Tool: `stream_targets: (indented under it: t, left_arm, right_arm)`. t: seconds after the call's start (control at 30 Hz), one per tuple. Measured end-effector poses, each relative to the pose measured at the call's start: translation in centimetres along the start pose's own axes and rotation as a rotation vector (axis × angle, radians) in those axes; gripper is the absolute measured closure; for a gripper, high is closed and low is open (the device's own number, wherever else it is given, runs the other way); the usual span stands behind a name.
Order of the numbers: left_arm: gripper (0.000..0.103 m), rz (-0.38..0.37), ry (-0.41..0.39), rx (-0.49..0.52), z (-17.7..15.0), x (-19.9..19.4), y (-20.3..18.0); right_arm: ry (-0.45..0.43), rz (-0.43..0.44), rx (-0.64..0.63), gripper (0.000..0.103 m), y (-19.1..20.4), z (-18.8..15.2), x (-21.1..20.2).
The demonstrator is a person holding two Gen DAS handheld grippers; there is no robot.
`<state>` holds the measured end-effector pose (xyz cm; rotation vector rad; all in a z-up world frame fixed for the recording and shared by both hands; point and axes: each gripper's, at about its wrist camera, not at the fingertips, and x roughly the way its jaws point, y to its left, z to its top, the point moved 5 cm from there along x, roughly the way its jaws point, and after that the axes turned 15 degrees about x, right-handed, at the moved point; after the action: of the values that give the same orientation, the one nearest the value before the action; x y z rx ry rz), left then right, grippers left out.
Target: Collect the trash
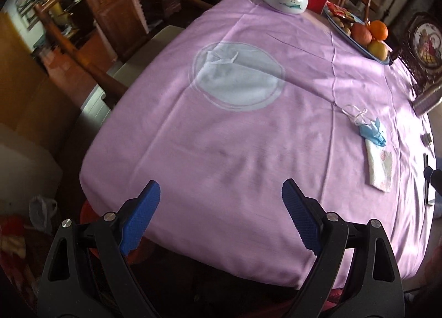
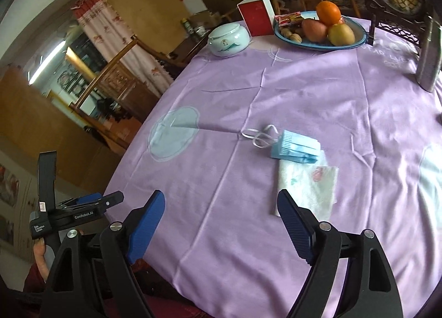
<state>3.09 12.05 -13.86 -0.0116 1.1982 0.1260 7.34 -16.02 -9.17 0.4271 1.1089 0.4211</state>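
Note:
A crumpled blue face mask (image 2: 297,148) with white ear loops lies on the purple tablecloth (image 2: 317,91), partly on top of a white printed paper napkin (image 2: 306,188). In the left wrist view the mask (image 1: 373,131) and napkin (image 1: 379,169) sit far to the right. My right gripper (image 2: 221,224) hovers open over the near table edge, its right finger just in front of the napkin, nothing between the pads. My left gripper (image 1: 221,216) is open and empty over the table's near edge, well left of the trash. It also shows at the left of the right wrist view (image 2: 83,202).
At the far side stand a white lidded ceramic jar (image 2: 228,40), a red box (image 2: 255,15) and a blue plate (image 2: 356,31) with fruit, nuts and a snack packet. A metal cylinder (image 2: 429,55) stands at the right. Wooden chairs ring the table. A plastic bag (image 1: 41,209) lies on the floor.

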Motion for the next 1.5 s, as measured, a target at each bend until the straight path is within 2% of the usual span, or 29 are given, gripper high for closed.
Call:
stream_targets:
  t: [0.3,0.47,0.77,1.03,1.2,1.5]
  left_arm:
    - [0.014,0.104,0.019,0.002,-0.9,-1.6,-4.4]
    - [0.013,0.11,0.023,0.052,0.3,-1.2,-5.5]
    - [0.013,0.008,0.009,0.228,5.7,1.9,-7.8]
    - [0.013,-0.084,0.007,0.422,10.1,4.8,-11.6]
    - [0.013,-0.116,0.0,0.535,11.5,6.1,-15.0]
    - [0.013,-0.183,0.011,0.667,12.3,7.9,-20.4]
  right_arm:
    - [0.047,0.043,0.02,0.021,-4.8,0.4,-0.8]
    - [0.041,0.032,0.076,0.021,-6.6,0.2,-0.9]
    - [-0.07,-0.072,0.234,0.021,-8.8,0.6,-2.2]
    - [-0.148,-0.173,0.375,0.02,-10.3,-0.6,-3.3]
    - [-0.173,-0.23,0.451,0.02,-11.7,-1.8,-4.1]
    - [-0.217,-0.301,0.553,0.02,-13.6,-3.9,-6.0]
